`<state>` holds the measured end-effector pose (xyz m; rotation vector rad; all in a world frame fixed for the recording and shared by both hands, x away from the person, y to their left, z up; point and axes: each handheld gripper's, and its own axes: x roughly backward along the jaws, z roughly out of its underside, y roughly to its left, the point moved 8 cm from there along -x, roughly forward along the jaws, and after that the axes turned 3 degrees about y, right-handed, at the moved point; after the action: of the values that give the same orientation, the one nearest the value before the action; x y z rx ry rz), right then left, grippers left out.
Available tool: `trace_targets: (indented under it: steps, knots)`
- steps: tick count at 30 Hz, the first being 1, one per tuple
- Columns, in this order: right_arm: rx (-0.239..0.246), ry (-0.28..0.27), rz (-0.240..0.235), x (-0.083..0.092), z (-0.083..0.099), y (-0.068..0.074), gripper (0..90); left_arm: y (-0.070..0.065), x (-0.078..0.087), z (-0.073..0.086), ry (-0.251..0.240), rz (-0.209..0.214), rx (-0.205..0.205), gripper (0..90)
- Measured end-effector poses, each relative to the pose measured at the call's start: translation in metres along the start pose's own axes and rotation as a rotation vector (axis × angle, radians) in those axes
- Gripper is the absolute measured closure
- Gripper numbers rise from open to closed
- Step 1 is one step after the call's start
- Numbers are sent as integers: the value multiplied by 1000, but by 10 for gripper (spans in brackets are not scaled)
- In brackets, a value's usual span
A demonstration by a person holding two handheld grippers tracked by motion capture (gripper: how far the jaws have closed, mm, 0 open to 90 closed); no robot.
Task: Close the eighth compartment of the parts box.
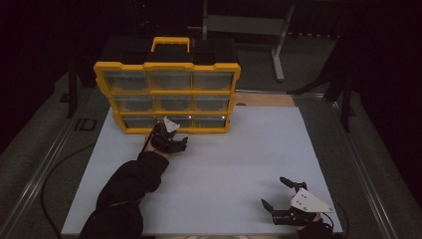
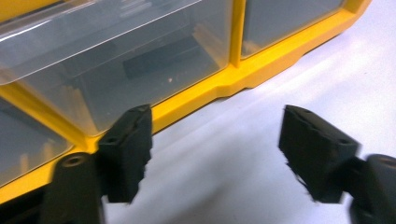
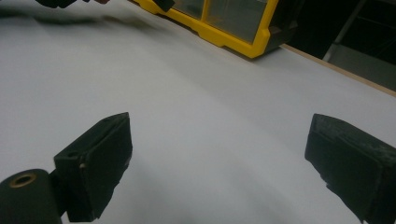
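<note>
From the high view, a yellow organiser [image 1: 167,97] with three rows of clear drawers and a black top stands upright at the far edge of the white board [image 1: 239,164]. The left gripper [image 1: 171,141] sits just in front of the organiser's bottom row, near the middle drawer [image 1: 176,121], with the dark sleeve [image 1: 127,191] reaching in from the lower left. The right gripper [image 1: 278,194] rests well apart from it, near the board's near right corner, its jaws spread wide with nothing between them.

In the left gripper view, the left gripper [image 2: 215,149] has its jaws released, with bare white board between them. The clear drawer [image 2: 130,60] and the organiser's yellow frame [image 2: 224,84] lie just beyond the left jaw's tip; whether that jaw touches the frame cannot be told.

In the right gripper view, the right gripper [image 3: 219,154] stands wide apart over bare board, grasping nothing. The organiser's yellow corner [image 3: 233,32] shows far off at the top.
</note>
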<state>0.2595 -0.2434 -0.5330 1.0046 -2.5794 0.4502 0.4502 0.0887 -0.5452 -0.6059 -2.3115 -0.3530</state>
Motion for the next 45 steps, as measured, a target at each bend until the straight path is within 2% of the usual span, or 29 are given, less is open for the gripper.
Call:
trace_targets:
  steps: [1, 3, 4, 5, 6, 10, 13, 17, 19, 23, 25, 31, 35, 45]
  knots:
    - [-1, 0, 0, 0, 0, 0, 75, -3, 0, 0, 7, 34, -3, 125]
    - [-4, 0, 1, 0, 0, 0, 75, -6, 1, 1, 13, 55, -23, 9]
    - [-4, 0, 1, 0, 0, 0, 74, -9, 2, 0, 9, 73, -37, 5]
    - [-4, -1, 2, 0, 0, 0, 74, -9, 4, 0, 5, 70, -48, 0]
    - [-2, -1, 2, 0, 0, 0, 74, -10, 5, -2, -4, 84, -52, 0]
    - [2, -4, 1, 0, -1, 1, 75, -10, 11, -7, -30, 114, -45, 0]
    - [1, -1, 2, 1, -1, 1, 74, -12, 15, -7, -42, 140, -61, 0]
    - [3, 1, 2, 0, -1, 1, 74, -15, 22, -4, -61, 198, -66, 0]
    - [5, 3, 1, 0, -1, 1, 74, -16, 26, -1, -76, 213, -62, 0]
    - [4, 4, 2, 0, -1, 1, 74, -16, 32, 6, -63, 219, -78, 0]
    - [3, 3, 2, 0, -1, 1, 74, -17, 36, 9, -64, 235, -84, 0]
    - [5, 1, 2, 0, -1, 1, 74, -18, 48, 17, -68, 245, -101, 0]
    - [6, 2, 1, -1, -1, 1, 74, -19, 57, 23, -83, 262, -99, 0]
    - [5, 4, 2, -1, -1, 2, 74, -20, 77, 42, -112, 272, -107, 0]
